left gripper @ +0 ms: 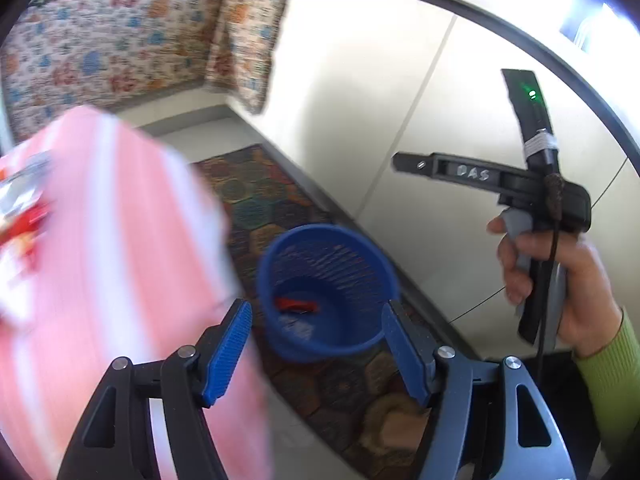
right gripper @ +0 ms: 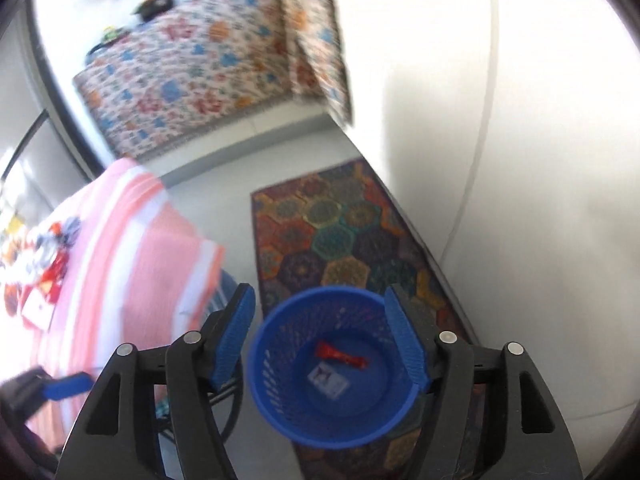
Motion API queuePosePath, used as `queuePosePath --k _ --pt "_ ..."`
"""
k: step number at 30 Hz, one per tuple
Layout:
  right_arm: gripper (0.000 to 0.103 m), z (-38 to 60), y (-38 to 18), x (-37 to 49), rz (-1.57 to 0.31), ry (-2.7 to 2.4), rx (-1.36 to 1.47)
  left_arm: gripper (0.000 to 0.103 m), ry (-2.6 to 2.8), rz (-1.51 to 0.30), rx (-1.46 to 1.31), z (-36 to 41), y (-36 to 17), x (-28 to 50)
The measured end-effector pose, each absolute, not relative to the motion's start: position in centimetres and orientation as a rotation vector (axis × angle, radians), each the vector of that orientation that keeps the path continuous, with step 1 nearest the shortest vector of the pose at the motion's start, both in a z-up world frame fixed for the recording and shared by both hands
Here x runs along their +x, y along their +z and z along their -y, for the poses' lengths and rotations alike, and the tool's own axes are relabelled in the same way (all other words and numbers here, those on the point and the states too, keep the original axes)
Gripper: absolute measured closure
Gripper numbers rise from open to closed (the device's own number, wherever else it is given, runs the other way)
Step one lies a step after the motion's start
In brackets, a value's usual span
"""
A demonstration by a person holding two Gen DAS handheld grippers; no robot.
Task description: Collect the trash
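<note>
Patterned rug (right gripper: 340, 236) bears blue basket (right gripper: 332, 364) beside pink-striped cloth (right gripper: 132, 264); both jaws apart, empty.

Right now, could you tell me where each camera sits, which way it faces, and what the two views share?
Left wrist: on the left gripper, angled down at the blue basket beside the pink-striped cloth; the person's right hand, green sleeve and right gripper show.
Right wrist: on the right gripper, angled down into the basket, red wrapper and paper scrap inside.
Shared: basket, patterned rug, floral cloth, pink-striped cloth.
</note>
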State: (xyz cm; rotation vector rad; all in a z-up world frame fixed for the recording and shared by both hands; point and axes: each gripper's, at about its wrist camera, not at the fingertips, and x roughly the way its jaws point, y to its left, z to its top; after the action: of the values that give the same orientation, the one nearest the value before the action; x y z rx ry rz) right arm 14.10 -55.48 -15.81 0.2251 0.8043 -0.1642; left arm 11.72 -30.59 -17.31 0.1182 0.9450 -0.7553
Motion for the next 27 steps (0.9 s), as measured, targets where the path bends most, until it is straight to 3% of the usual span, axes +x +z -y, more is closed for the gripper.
queuePosePath --k 6,17,20,22,25,27 --pt "0.018 43.6 -13.9 11.8 -0.733 -0.001 0.128 0.034 -0.547 -0.944 0.134 19.1 -17.2 10.6" --pt "0.015 23.3 -17.0 11.4 -0.849 0.236 -0.004 0.034 -0.263 -0.925 0.122 2.6 -18.2 12.4" --pt "0.015 21.4 -18.5 13.1 -0.933 0.222 0.004 0.029 -0.247 -0.920 0.131 0.8 -18.6 13.7" --pt "0.015 20.3 -19.1 13.1 -0.941 0.200 -0.020 0.019 -0.236 -0.919 0.139 -0.7 -18.7 14.3" --pt "0.010 18.7 -19.3 13.9 -0.938 0.183 -0.056 0.005 -0.228 -0.923 0.137 -2.7 -19.1 14.9" --pt "0.003 18.4 -19.4 14.4 -0.939 0.171 -0.057 0.004 -0.238 -0.924 0.139 -3.1 -19.1 15.2"
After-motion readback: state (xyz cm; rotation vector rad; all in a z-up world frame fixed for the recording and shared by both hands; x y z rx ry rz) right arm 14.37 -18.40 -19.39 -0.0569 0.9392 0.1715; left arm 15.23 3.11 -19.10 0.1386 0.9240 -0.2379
